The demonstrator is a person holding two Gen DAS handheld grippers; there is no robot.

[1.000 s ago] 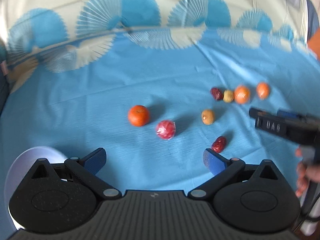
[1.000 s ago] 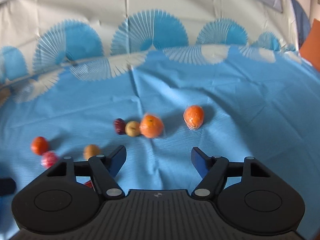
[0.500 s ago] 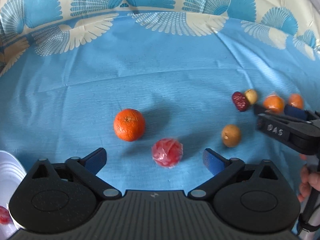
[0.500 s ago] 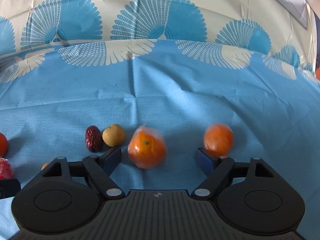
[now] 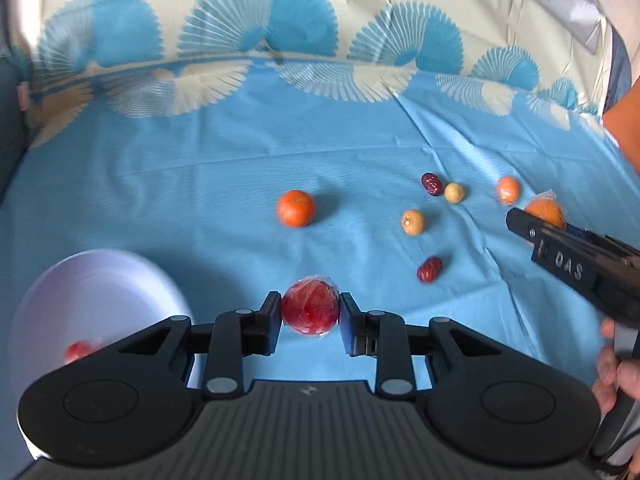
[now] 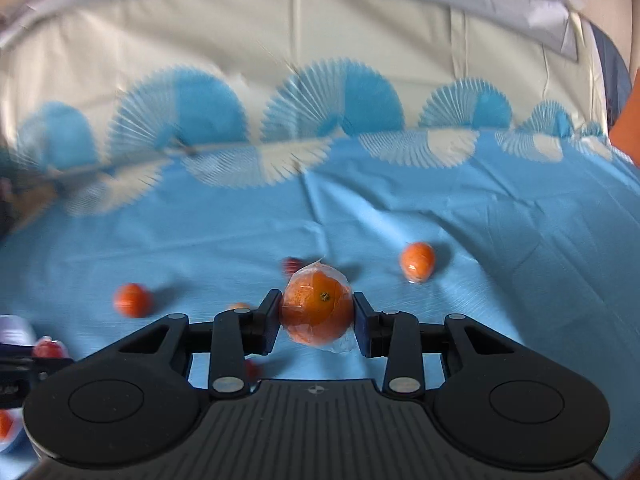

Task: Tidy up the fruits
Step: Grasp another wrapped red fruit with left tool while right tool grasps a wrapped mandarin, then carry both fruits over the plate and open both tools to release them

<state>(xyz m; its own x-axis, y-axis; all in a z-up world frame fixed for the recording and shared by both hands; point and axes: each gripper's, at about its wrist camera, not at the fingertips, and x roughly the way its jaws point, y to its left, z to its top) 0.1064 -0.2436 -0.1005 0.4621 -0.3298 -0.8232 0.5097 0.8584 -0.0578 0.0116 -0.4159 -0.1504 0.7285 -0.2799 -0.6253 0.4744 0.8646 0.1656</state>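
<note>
On the blue fan-patterned cloth covering the table [image 5: 224, 152], a white round plate [image 5: 96, 292] is sitting at the near left edge. Beside the plate, the left tongs [image 5: 310, 314] are closing on a red plastic-wrapped round fruit [image 5: 310, 312]. Well right of the plate, the right tongs [image 6: 316, 316] are closing on an orange plastic-wrapped mandarin [image 6: 316, 308], pads pressing both fruits.

The left gripper [image 5: 310, 316] and right gripper [image 6: 316, 316] look alike: black plastic, a ribbed plate behind the jaws, a round disc housing on either side, silver screws on the linkage bars, blue pads on the fingers [image 5: 347, 322]. White letters "DAS" mark the right gripper's side.
</note>
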